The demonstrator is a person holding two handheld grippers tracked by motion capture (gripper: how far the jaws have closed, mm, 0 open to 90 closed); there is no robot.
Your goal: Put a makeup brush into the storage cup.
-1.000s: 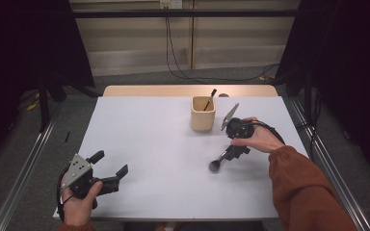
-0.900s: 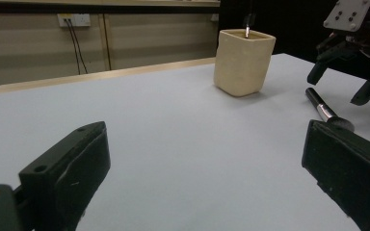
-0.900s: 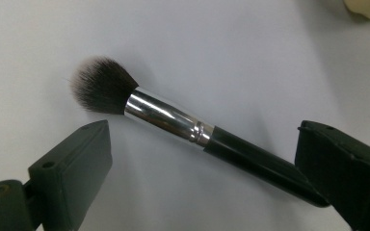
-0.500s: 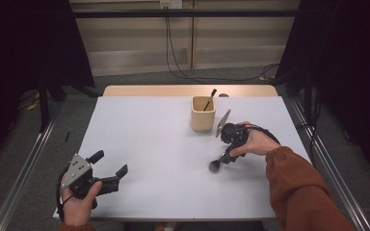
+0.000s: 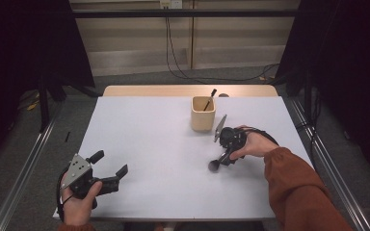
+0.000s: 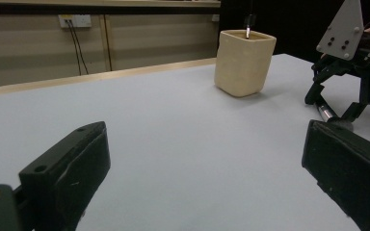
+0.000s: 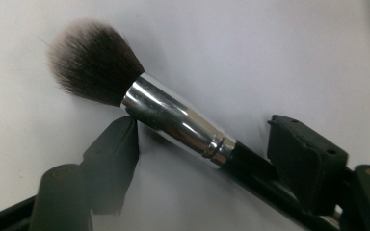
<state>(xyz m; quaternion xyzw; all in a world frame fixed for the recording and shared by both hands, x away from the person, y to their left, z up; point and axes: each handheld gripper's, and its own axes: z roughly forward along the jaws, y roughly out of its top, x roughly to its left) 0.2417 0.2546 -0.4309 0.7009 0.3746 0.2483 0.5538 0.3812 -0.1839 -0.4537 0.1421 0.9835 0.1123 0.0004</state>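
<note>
A makeup brush (image 7: 173, 118) with dark bristles (image 5: 214, 166) and a silver ferrule lies flat on the white table (image 5: 154, 144). My right gripper (image 5: 224, 155) is lowered over it and stands open, one jaw on each side of the ferrule and handle (image 7: 207, 144). The left gripper view shows that gripper (image 6: 347, 77) standing over the brush (image 6: 326, 114). A beige cup (image 5: 203, 115) stands just behind it with a thin dark stick (image 5: 210, 98) inside. My left gripper (image 5: 110, 162) rests open at the table's front left, nothing between its jaws (image 6: 202, 159).
The beige cup (image 6: 243, 62) is the only upright obstacle, just left of and behind the right hand. A wooden strip (image 5: 188, 90) runs along the table's far edge. Metal rails (image 5: 24, 168) flank the table on the floor.
The right hand has moved left and down, bringing its gripper over the brush handle. The brush has stayed in place. The left gripper has not moved.
</note>
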